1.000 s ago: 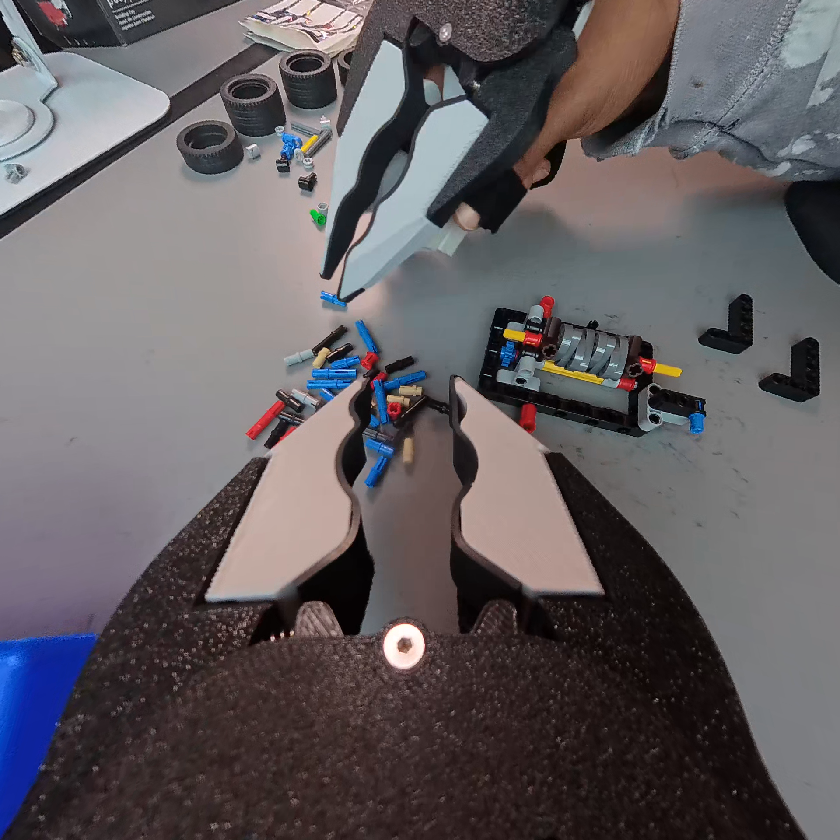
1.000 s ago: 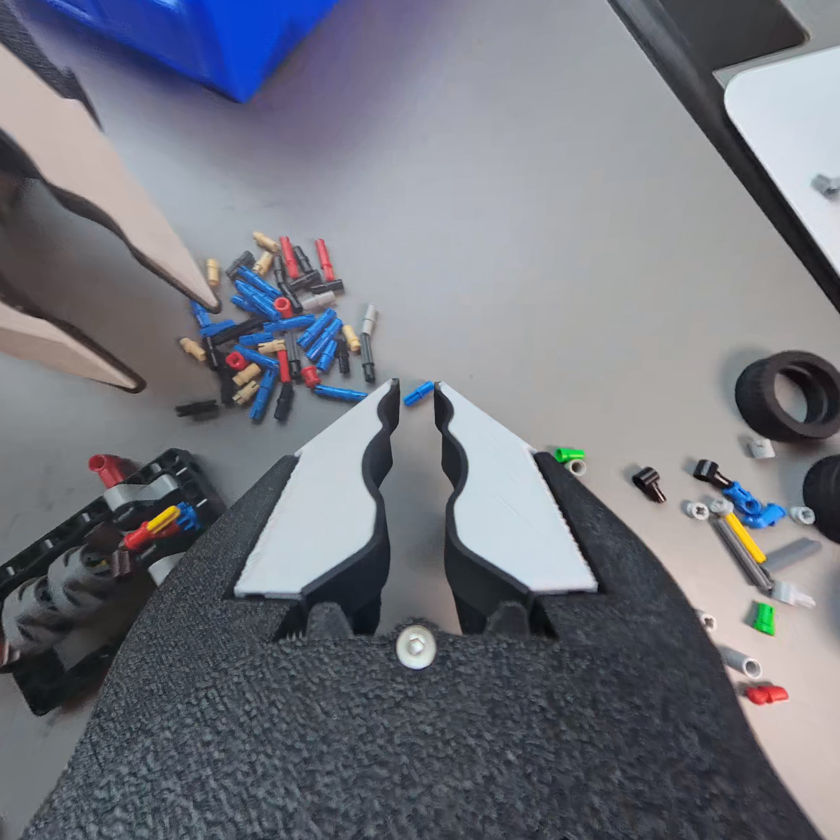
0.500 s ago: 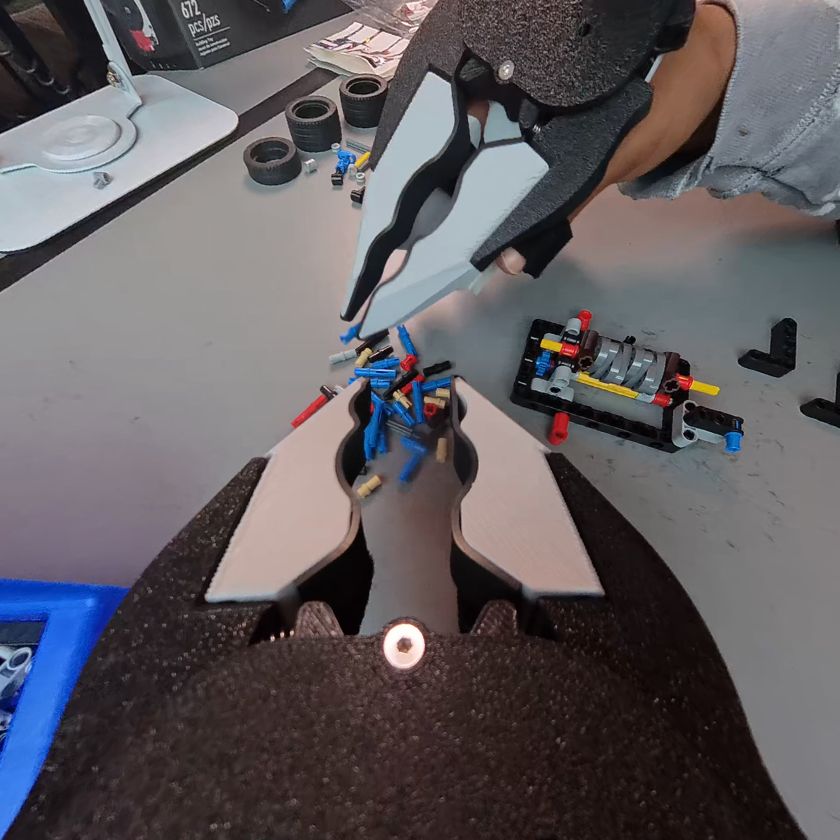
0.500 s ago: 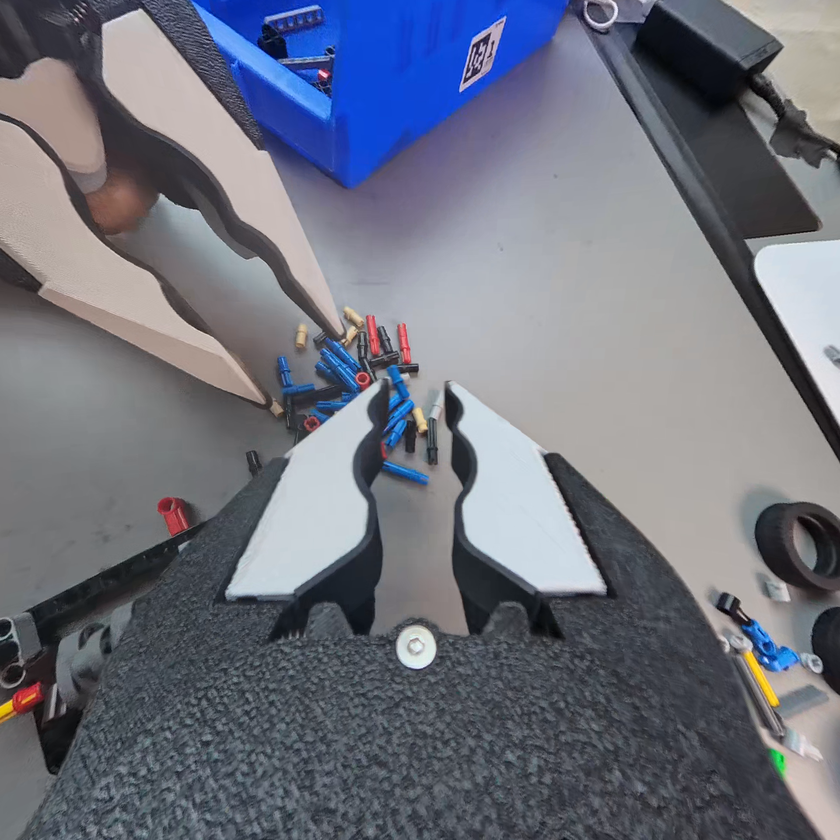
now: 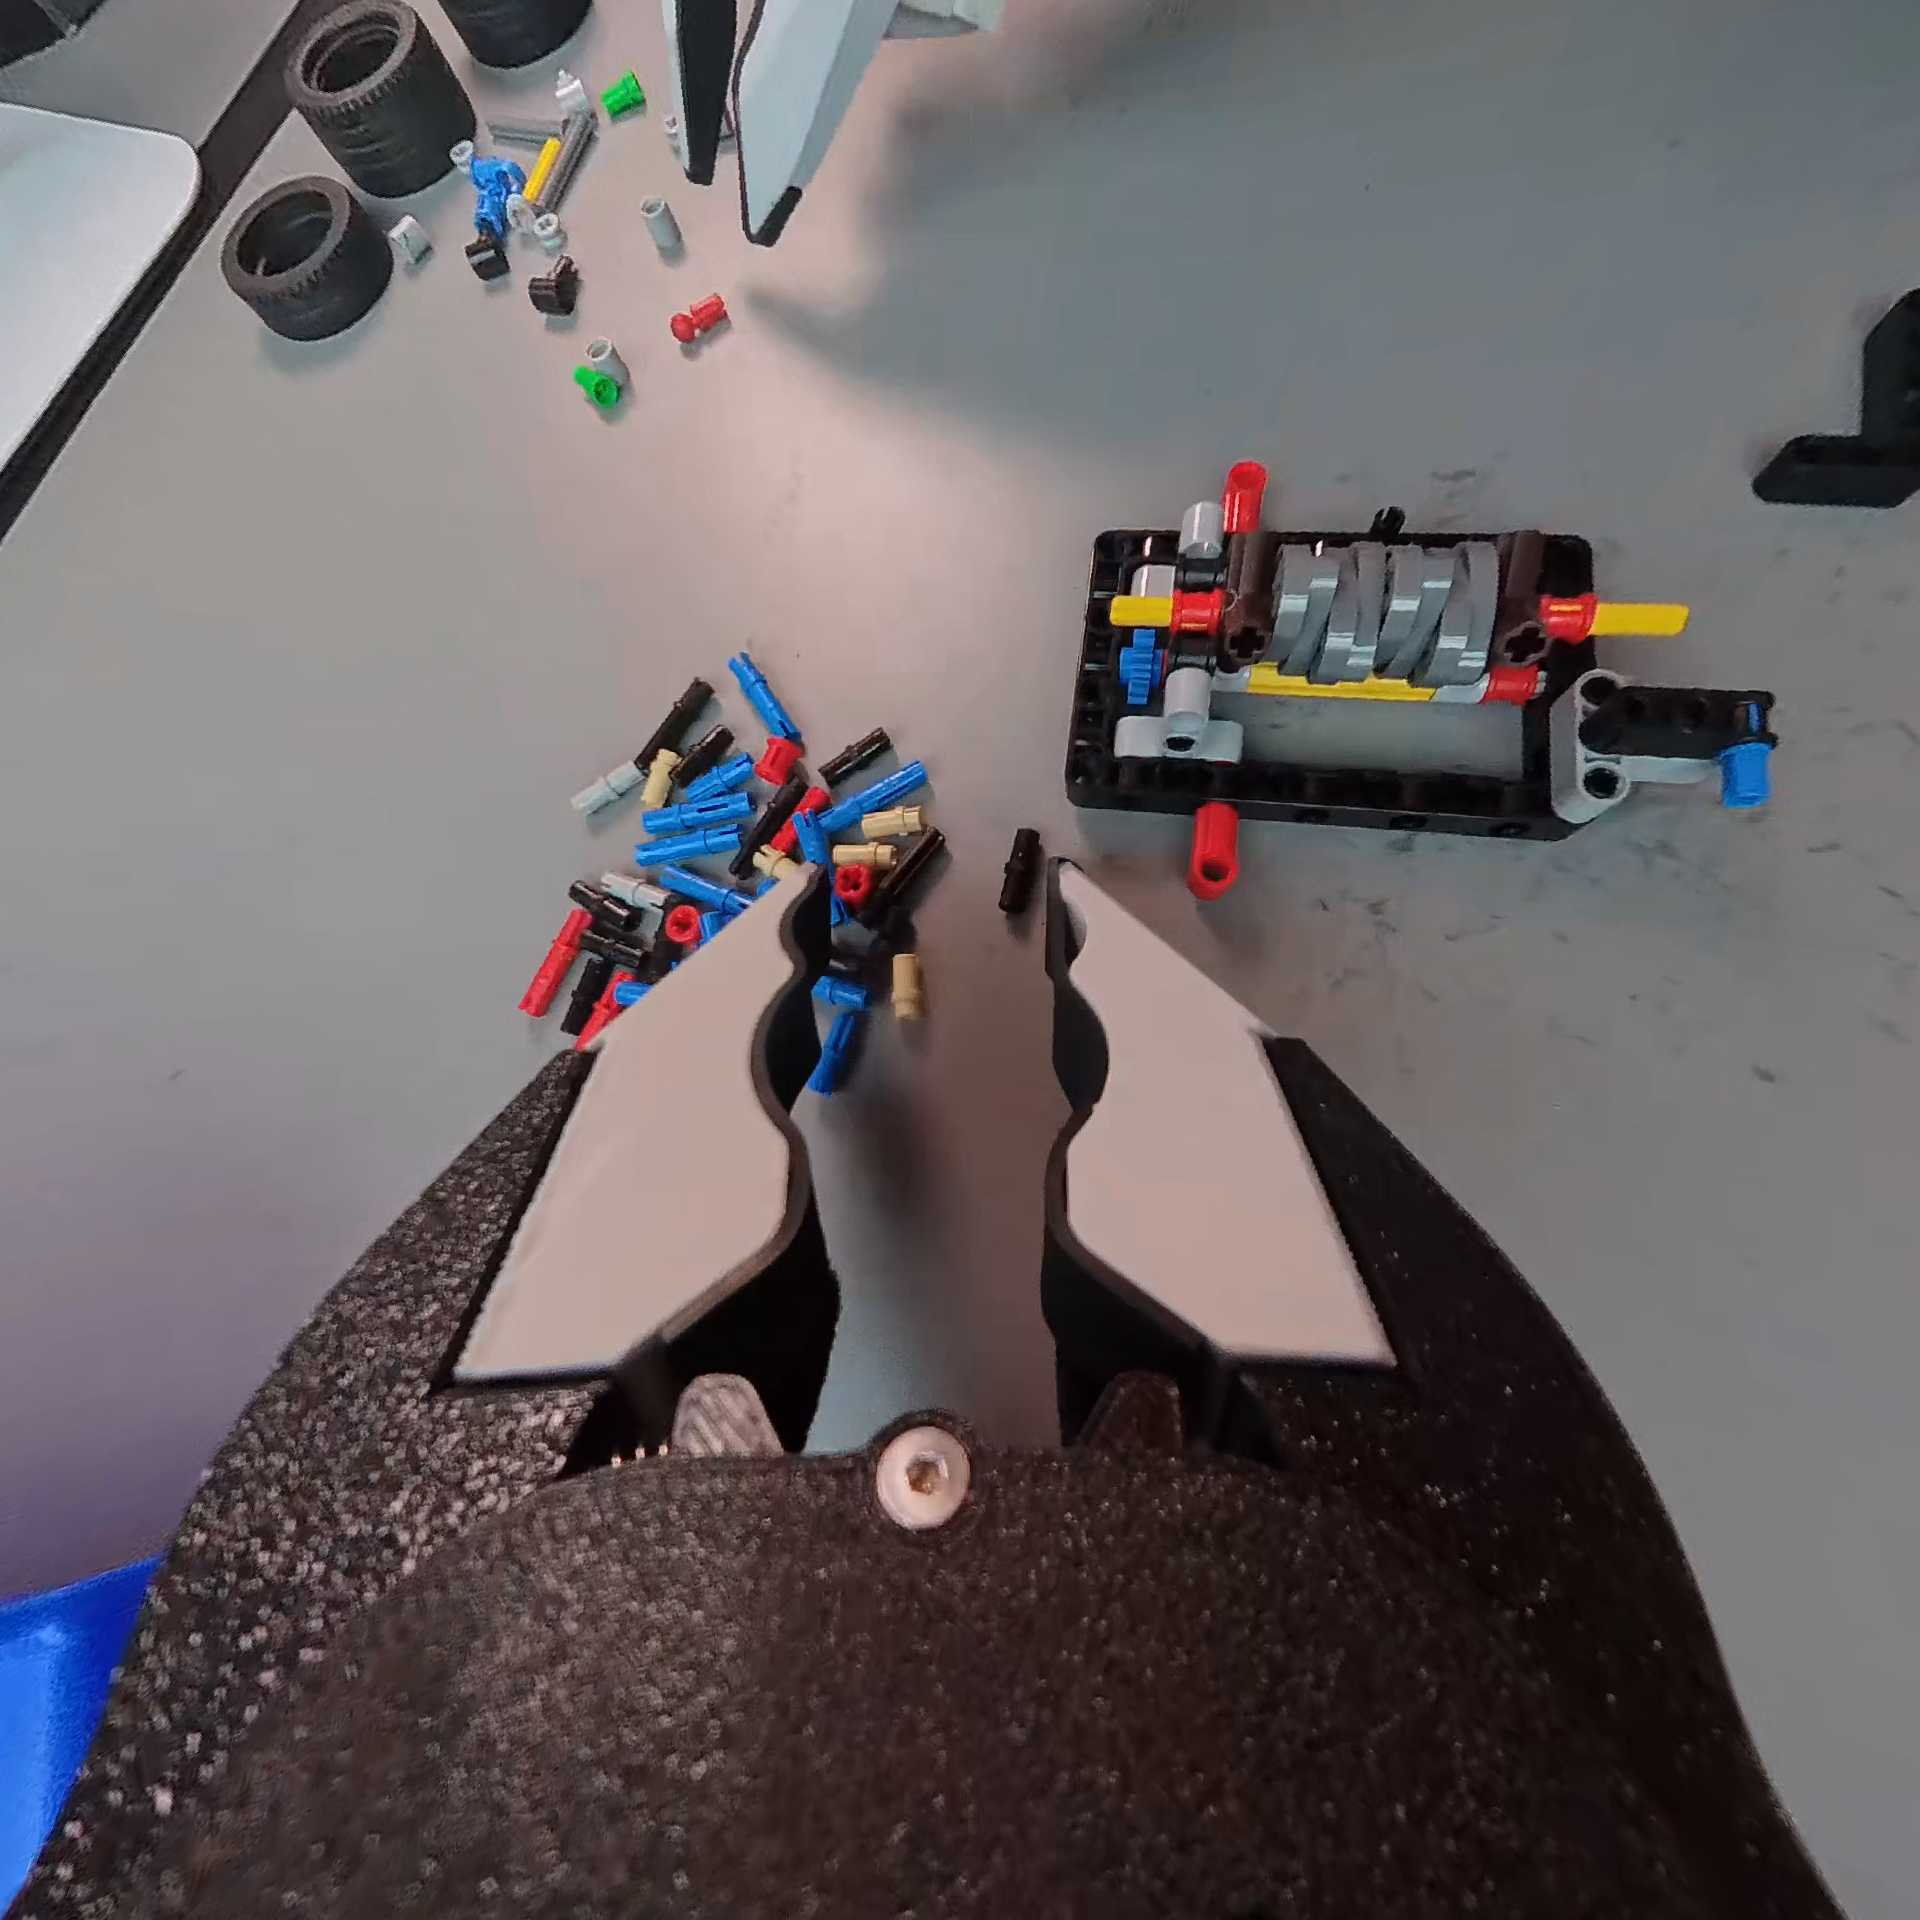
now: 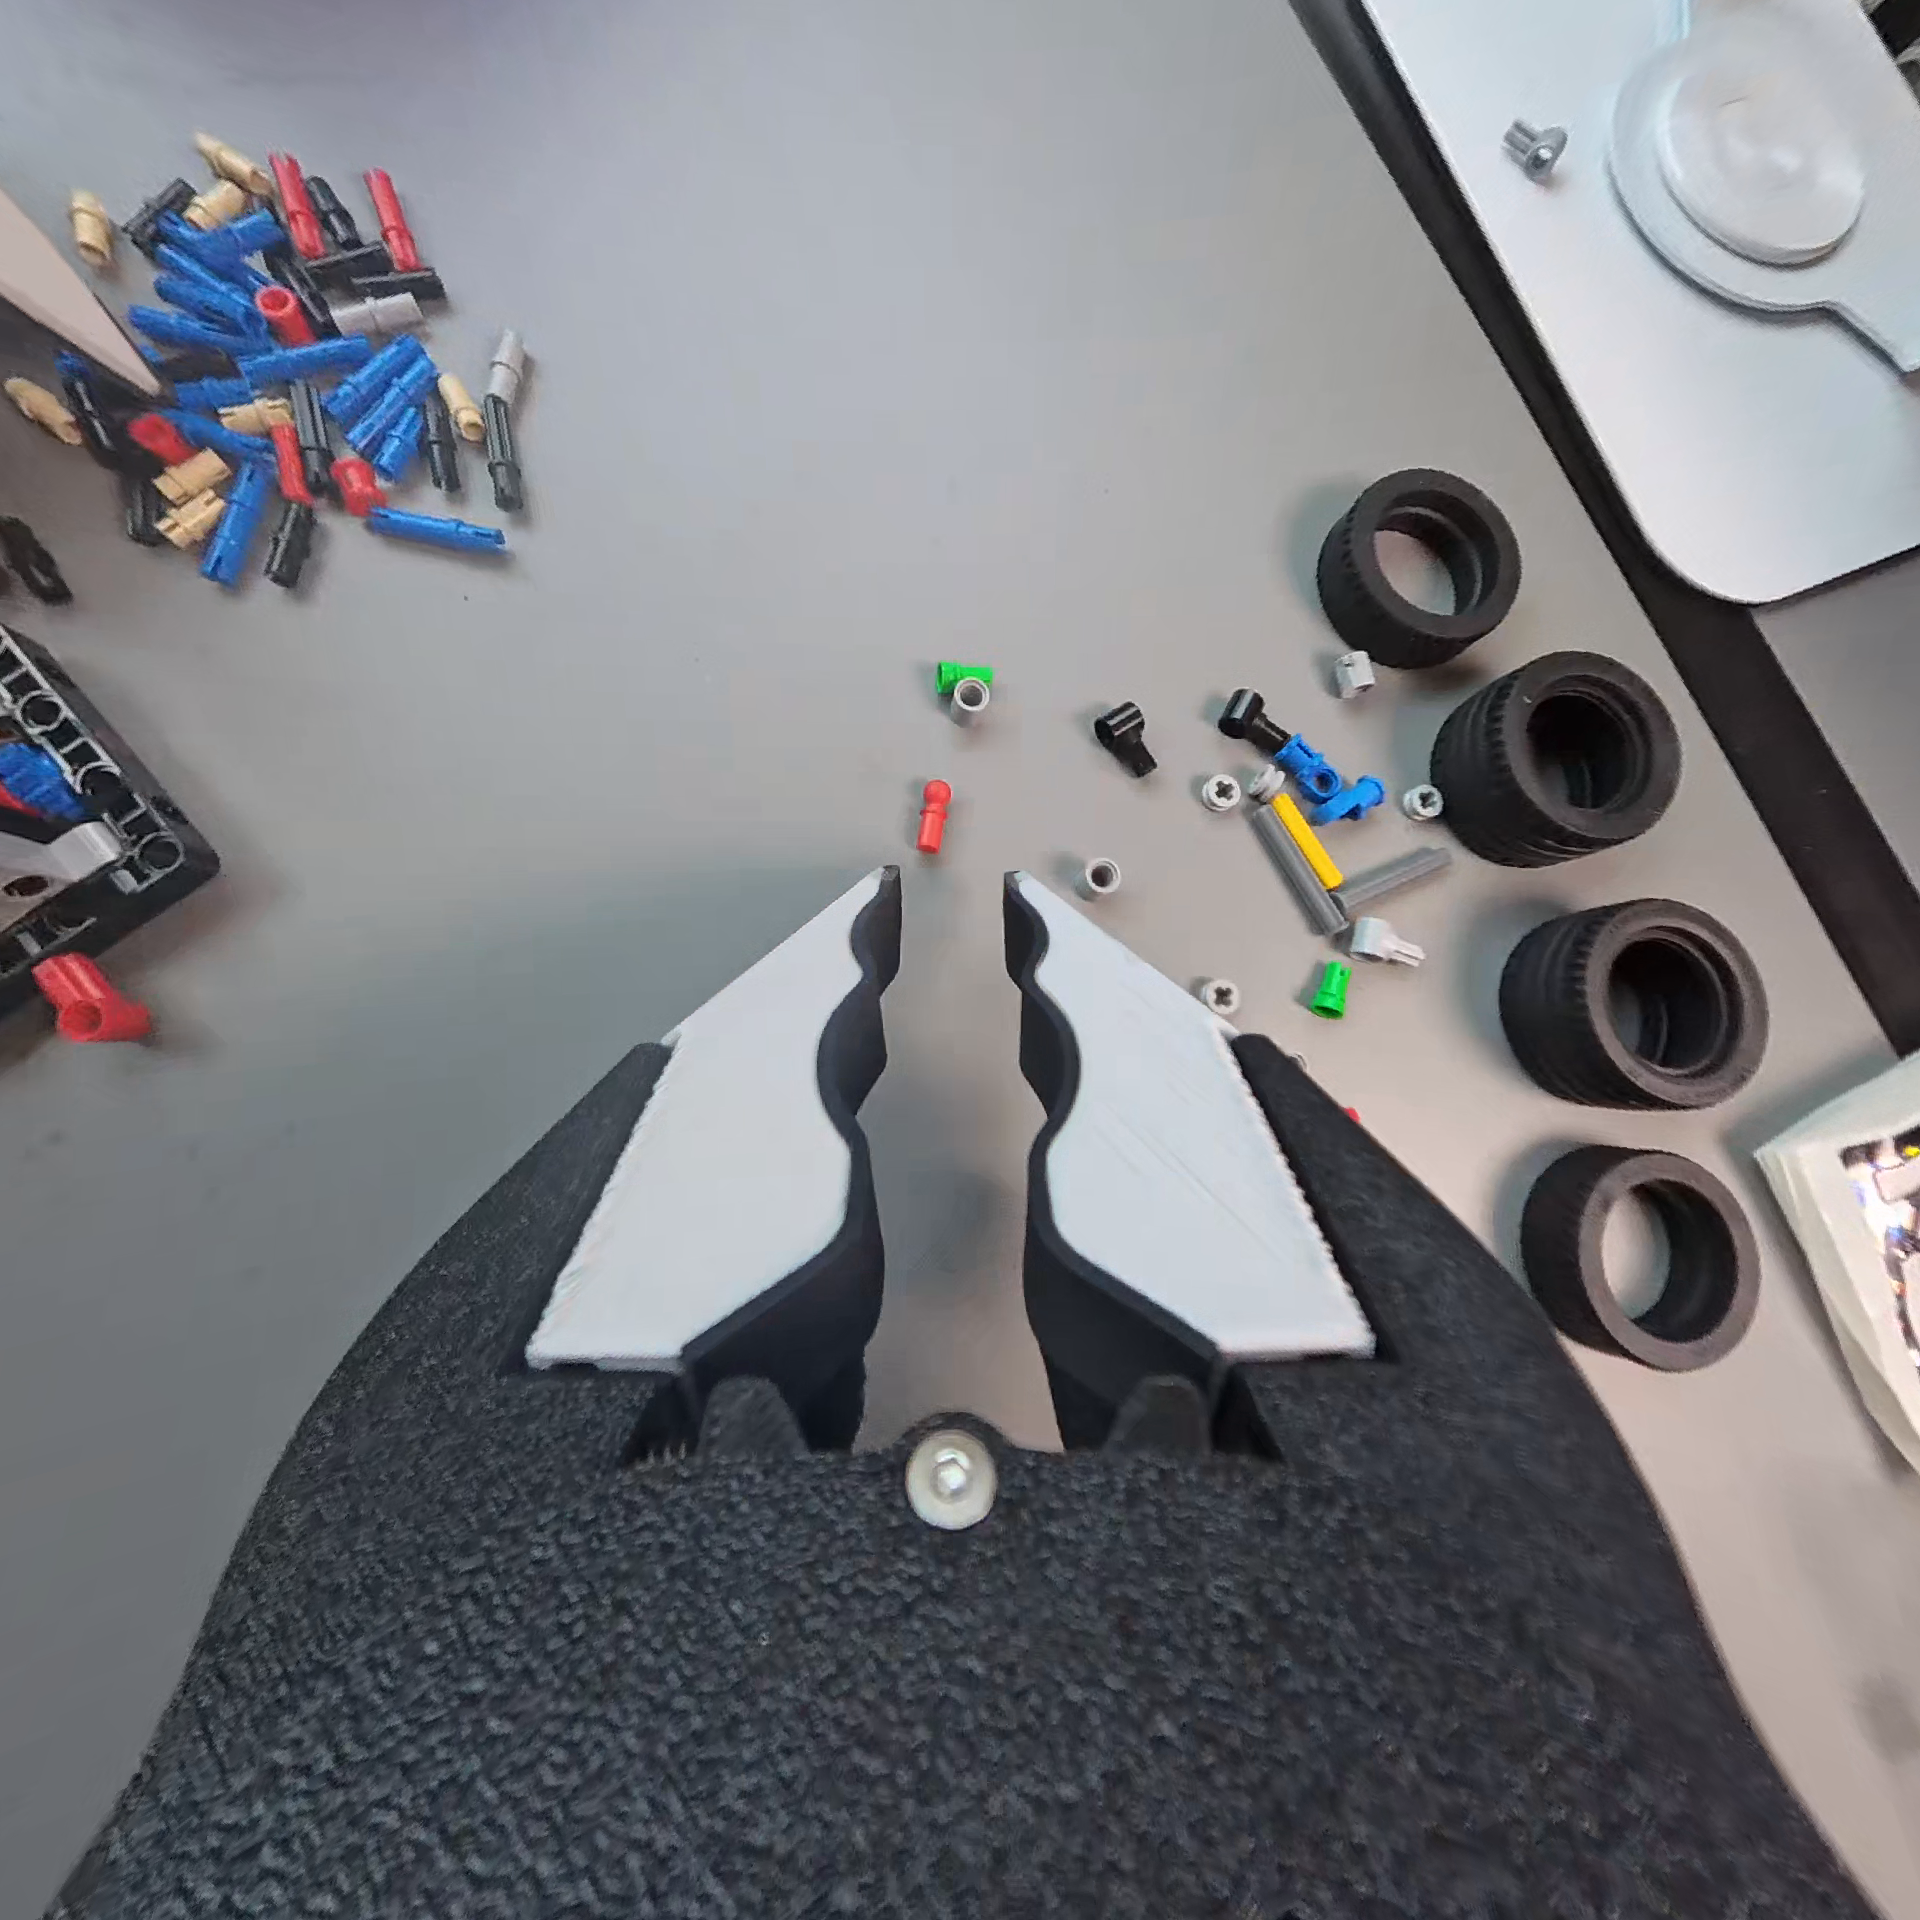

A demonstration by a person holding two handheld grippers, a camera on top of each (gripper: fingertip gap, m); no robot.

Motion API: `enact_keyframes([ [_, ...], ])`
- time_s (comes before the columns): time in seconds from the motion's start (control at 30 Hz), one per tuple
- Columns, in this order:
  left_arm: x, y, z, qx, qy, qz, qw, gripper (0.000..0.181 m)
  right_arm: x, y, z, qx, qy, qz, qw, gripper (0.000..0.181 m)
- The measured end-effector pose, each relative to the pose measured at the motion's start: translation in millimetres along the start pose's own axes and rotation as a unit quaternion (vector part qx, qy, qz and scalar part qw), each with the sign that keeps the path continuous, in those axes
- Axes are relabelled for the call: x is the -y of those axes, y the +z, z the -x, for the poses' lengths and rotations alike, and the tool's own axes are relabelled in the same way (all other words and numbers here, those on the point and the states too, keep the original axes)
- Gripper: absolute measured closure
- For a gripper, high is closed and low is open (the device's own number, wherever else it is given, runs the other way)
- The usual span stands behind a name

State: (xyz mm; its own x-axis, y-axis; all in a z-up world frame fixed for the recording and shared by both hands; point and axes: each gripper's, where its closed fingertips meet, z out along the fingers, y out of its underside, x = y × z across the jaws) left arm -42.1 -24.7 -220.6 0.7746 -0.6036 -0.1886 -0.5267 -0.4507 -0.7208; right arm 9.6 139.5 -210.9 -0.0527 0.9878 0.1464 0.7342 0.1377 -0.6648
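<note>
My left gripper [image 5: 930,883] is open and empty, low over the near edge of a pile of small pins [image 5: 748,831] in blue, black, red and tan. A lone black pin [image 5: 1018,871] lies just inside its right fingertip. A black frame assembly [image 5: 1340,675] with grey gears and yellow axles sits to the right. My right gripper [image 6: 951,883] is open and empty, near a red pin [image 6: 933,816] and a grey bush [image 6: 1099,878]. The pin pile also shows in the right wrist view [image 6: 281,364]. The right gripper's tips show far off in the left wrist view [image 5: 743,135].
Several black tyres [image 6: 1558,758] stand in a row at the right of the right wrist view. Loose small parts [image 6: 1299,831] lie beside them. A white plate [image 6: 1714,312] lies beyond a dark strip. A blue bin corner [image 5: 52,1704] and black L-beam [image 5: 1860,436] show in the left wrist view. The grippers' ends are close to 20 cm from one another.
My right gripper has drawn away from the pin pile toward the tyres and loose parts. My left gripper has dropped closer to the table, with its tips at the pile's near edge.
</note>
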Motion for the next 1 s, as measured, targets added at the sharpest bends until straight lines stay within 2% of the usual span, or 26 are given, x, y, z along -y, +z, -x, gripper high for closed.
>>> enact_keyframes([
  [0.13, -2, 1, 9, 0.024, -0.005, 0.009, 1.0, 0.146, 4, 16, 4, 0.001, 0.009, 0.009, 1.0, 0.163],
  [0.2, -6, -1, 19, 0.048, -0.014, 0.015, 0.999, 0.15, 5, 19, 5, 0.001, 0.005, 0.019, 1.0, 0.177],
  [0.27, -6, -5, 26, 0.068, -0.021, 0.008, 0.997, 0.151, 3, 19, 0, -0.008, 0.007, 0.031, 0.999, 0.177],
  [0.47, -2, -16, 39, 0.081, -0.059, -0.02, 0.995, 0.15, -16, 4, -53, -0.135, 0.039, 0.05, 0.989, 0.176],
  [0.5, -1, -17, 40, 0.082, -0.06, -0.023, 0.995, 0.15, -15, 3, -55, -0.144, 0.035, 0.046, 0.988, 0.17],
  [0.6, 1, -17, 39, 0.076, -0.064, -0.032, 0.995, 0.15, 8, 6, -41, -0.125, 0.027, 0.005, 0.992, 0.16],
  [0.73, 2, -16, 37, 0.072, -0.06, -0.032, 0.995, 0.149, 33, 30, -5, -0.057, 0.042, -0.014, 0.997, 0.157],
  [0.8, 2, -16, 36, 0.072, -0.059, -0.032, 0.995, 0.149, 29, 42, -5, -0.067, 0.049, 0.015, 0.996, 0.161],
  [0.9, 1, -18, 36, 0.073, -0.058, -0.033, 0.995, 0.149, 27, 42, -10, -0.074, 0.065, 0.024, 0.995, 0.181],
  [1.0, 1, -19, 37, 0.072, -0.06, -0.036, 0.995, 0.149, 16, 35, -18, -0.078, 0.086, 0.035, 0.993, 0.181],
])
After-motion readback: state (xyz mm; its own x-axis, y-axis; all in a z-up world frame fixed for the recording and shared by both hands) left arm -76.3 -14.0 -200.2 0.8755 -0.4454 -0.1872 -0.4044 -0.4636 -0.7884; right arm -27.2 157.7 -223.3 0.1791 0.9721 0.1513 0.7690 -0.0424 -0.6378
